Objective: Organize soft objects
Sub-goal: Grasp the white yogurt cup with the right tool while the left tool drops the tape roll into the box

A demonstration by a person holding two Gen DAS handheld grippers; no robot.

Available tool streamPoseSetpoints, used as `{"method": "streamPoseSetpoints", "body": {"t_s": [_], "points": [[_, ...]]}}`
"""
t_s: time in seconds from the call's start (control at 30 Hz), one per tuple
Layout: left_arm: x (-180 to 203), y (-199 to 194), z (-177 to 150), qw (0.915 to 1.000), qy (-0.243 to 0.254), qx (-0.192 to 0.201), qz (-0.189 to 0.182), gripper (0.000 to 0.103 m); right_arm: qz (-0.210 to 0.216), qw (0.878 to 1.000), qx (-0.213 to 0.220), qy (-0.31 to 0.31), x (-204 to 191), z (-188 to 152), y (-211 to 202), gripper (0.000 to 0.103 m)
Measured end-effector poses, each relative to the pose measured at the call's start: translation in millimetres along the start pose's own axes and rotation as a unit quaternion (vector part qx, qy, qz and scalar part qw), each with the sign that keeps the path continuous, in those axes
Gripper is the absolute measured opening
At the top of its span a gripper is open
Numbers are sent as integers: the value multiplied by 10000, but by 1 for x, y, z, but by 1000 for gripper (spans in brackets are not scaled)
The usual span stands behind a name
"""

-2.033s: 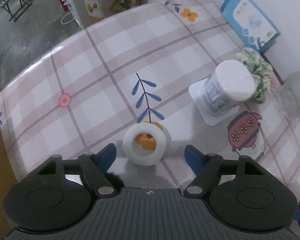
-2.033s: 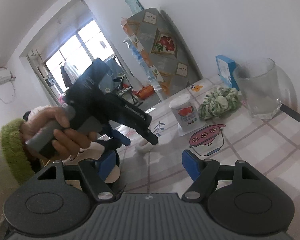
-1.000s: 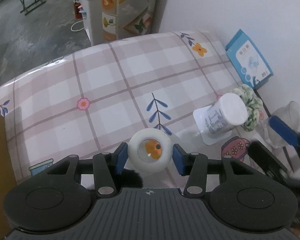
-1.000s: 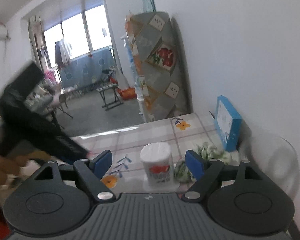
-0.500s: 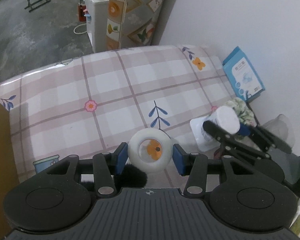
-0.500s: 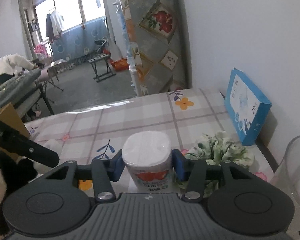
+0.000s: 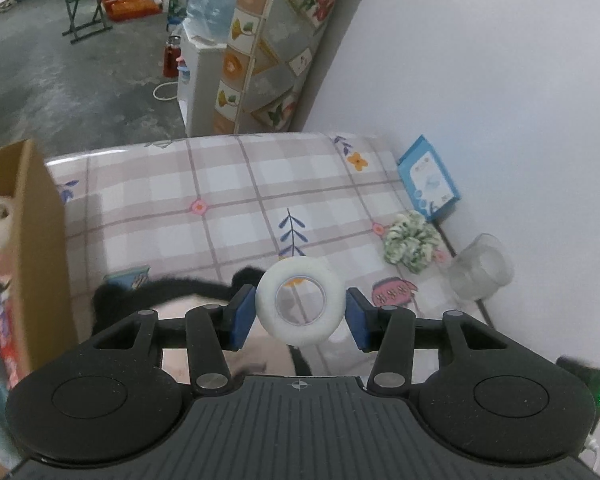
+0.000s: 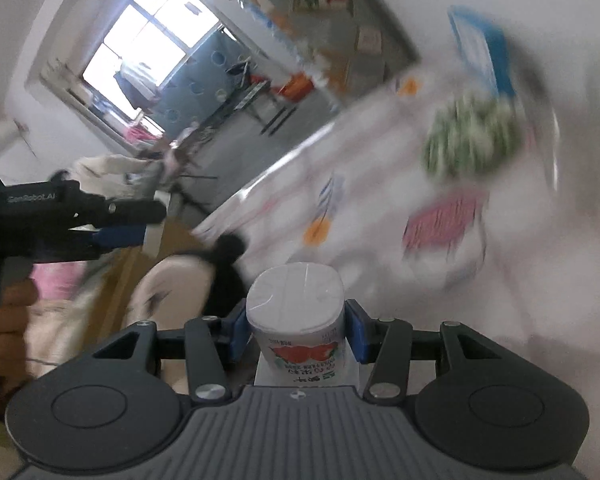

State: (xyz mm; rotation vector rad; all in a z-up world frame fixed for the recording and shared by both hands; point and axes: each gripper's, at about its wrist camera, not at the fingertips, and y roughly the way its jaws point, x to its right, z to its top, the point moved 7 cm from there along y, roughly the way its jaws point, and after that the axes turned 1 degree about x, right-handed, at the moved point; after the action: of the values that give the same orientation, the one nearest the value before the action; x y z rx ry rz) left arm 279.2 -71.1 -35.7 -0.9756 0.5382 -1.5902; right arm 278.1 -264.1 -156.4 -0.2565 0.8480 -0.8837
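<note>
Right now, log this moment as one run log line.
left gripper: shut on white ring, lifted | right gripper: shut on white cup | green scrunchie: on table | cardboard box: table's left edge

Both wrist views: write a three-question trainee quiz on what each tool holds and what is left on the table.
1. True or false: the left tool is shut on a white ring.
2. Which does the right tool grip? A) glass cup B) white paper-wrapped roll C) blue box
3. Fill in: beside the glass cup, the green and white ______ lies on the table.

Key
1. True: both blue pads press the ring's sides.
2. B: the white paper-wrapped roll sits clamped between the pads.
3. scrunchie.
</note>
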Motion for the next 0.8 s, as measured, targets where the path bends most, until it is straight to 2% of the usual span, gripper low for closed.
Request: {"method": "streamPoseSetpoints", "body": {"t_s": [0.17, 0.3, 0.47, 0.6, 0.7, 0.8], "points": [[-18, -46, -18, 9996, -127, 233, -4, 48, 635, 9944, -317, 785, -5, -39, -30, 60], [-50, -93, -31, 9979, -300, 532, 208, 48, 783, 9932, -141, 854, -16, -52, -48, 60], [-111, -139, -47, 9914, -770, 896, 560, 48, 1077, 9884, 8, 1075, -26, -62, -60, 60], [-153, -136, -59, 9878, -1173, 774, 670, 48, 1260, 9850, 68, 1178, -39, -67, -64, 60], [-178, -117, -67, 9859, -1479, 516, 592, 48, 1253, 9843, 81, 1237, -45, -69, -61, 60], [-203, -89, -71, 9796, -1945, 230, 459, 47, 1171, 9849, 95, 1275, -49, -71, -57, 60]]}}
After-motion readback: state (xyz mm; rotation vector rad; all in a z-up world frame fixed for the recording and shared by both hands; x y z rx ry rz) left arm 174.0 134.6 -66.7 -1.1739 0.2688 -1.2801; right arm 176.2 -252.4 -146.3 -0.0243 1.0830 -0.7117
